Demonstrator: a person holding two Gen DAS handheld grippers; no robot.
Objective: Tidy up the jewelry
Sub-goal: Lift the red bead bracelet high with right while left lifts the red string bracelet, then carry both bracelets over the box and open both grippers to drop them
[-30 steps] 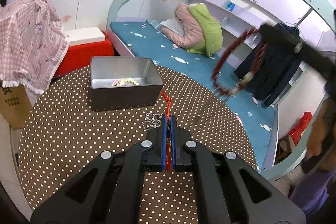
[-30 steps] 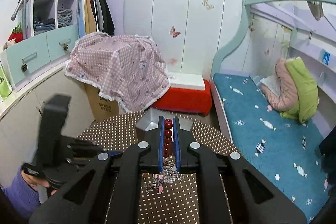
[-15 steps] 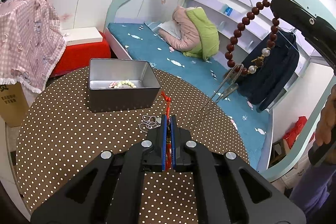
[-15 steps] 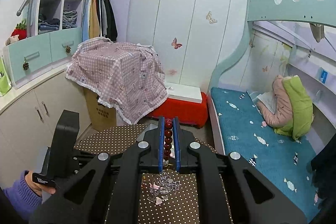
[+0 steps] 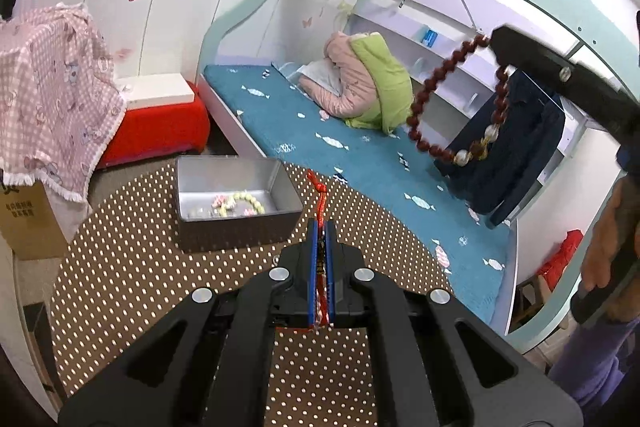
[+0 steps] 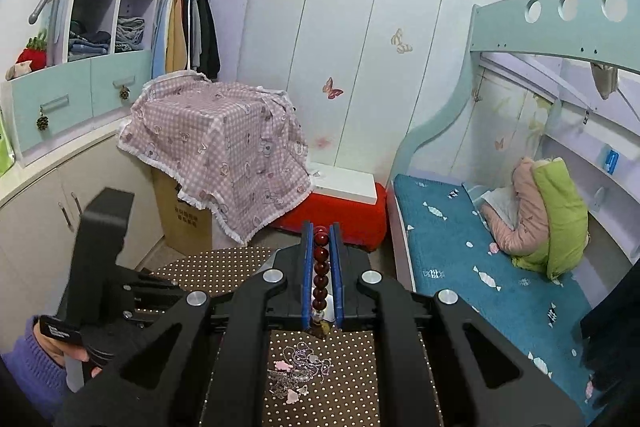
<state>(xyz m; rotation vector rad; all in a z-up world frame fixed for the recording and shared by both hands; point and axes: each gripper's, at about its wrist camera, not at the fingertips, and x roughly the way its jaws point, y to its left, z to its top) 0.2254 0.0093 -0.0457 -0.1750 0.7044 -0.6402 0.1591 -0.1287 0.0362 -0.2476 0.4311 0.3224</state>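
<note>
My left gripper (image 5: 321,227) is shut on a red cord bracelet (image 5: 318,189) and holds it above the brown dotted table (image 5: 120,267), just right of a grey metal tin (image 5: 280,183). The tin holds a pale bead bracelet (image 5: 240,201). My right gripper (image 6: 321,231) is shut on a dark red bead bracelet (image 6: 320,267). In the left wrist view that bead bracelet (image 5: 424,99) hangs in a loop from the right gripper, high at the right. A pile of silver chains with pink charms (image 6: 300,371) lies on the table under the right gripper.
A bed with a teal cover (image 5: 360,147) runs behind the table. A red bench (image 5: 160,127) and a box under pink checked cloth (image 6: 216,143) stand at the far side. A dark garment (image 5: 512,155) hangs at the right.
Both grippers have risen above the table. The bead bracelet has swung and hangs higher in the left wrist view. The silver chains have dropped out of the left wrist view.
</note>
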